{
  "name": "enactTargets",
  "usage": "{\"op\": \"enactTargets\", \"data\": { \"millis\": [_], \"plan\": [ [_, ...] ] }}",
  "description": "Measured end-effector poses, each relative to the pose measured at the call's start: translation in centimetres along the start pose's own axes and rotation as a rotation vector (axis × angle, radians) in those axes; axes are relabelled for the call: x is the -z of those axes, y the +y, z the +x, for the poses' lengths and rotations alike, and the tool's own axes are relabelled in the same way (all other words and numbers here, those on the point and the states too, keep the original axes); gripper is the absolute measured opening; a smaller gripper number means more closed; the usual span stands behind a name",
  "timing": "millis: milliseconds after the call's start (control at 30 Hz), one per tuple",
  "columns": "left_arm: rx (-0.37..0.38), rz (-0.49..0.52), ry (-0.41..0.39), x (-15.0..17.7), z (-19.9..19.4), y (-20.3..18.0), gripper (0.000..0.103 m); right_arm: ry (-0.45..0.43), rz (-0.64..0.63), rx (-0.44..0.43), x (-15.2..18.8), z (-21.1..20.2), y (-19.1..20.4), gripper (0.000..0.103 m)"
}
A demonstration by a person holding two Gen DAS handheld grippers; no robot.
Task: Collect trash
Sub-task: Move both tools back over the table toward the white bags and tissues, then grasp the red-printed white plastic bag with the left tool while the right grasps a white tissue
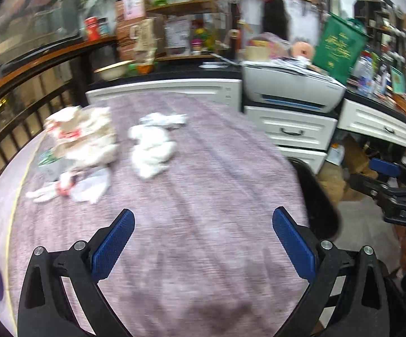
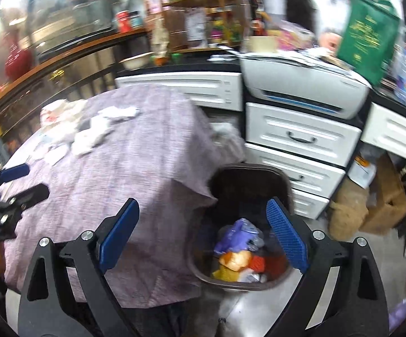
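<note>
A crumpled white tissue (image 1: 152, 146) lies on the purple tablecloth (image 1: 197, 196), far ahead of my left gripper (image 1: 203, 241), which is open and empty above the cloth. Left of the tissue sit a crumpled paper wrapper (image 1: 82, 137) and a flat white plastic scrap (image 1: 71, 189). My right gripper (image 2: 203, 241) is open and empty above the table's right edge and a dark trash bin (image 2: 245, 179) on the floor. The bin holds a purple bag (image 2: 239, 234) and orange and yellow wrappers (image 2: 236, 261). The tissue (image 2: 96, 134) also shows far left in the right wrist view.
White drawers (image 2: 298, 140) and a printer (image 2: 301, 84) stand behind the bin. Cardboard boxes (image 2: 382, 199) sit on the floor at right. A wooden railing (image 1: 20, 90) runs along the table's left side. The other gripper (image 2: 3, 193) shows at the left edge.
</note>
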State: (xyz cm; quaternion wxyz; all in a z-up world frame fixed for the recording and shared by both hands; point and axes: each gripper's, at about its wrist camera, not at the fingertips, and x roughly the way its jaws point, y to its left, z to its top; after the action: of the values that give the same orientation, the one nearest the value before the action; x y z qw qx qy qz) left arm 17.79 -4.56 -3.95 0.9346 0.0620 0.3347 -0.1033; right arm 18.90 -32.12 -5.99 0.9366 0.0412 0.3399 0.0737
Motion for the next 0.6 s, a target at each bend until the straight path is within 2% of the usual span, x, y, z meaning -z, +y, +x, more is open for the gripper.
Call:
{"op": "enactTargets", "data": {
  "millis": [167, 300, 433, 500, 600],
  "plan": [
    [-0.075, -0.095, -0.005, -0.5, -0.1, 5.8, 0.097, 0.027, -0.068, -0.075, -1.1, 1.2, 3.8, 0.091],
    [-0.113, -0.209, -0.02, -1.9, 0.3, 11.0, 0.097, 0.046, -0.118, -0.12, -1.8, 2.2, 6.7, 0.091],
    [-0.1, -0.339, -0.066, -4.4, 1.1, 15.9, 0.097, 0.06, -0.165, -0.144, -1.8, 2.8, 8.8, 0.091],
    [-0.102, -0.357, -0.079, -5.7, 2.0, 17.2, 0.097, 0.065, -0.188, -0.149, -1.7, 3.0, 9.5, 0.091],
    [-0.132, -0.341, -0.069, -7.2, 3.7, 18.3, 0.09, 0.072, -0.206, -0.146, -1.8, 3.5, 9.9, 0.091]
  ]
}}
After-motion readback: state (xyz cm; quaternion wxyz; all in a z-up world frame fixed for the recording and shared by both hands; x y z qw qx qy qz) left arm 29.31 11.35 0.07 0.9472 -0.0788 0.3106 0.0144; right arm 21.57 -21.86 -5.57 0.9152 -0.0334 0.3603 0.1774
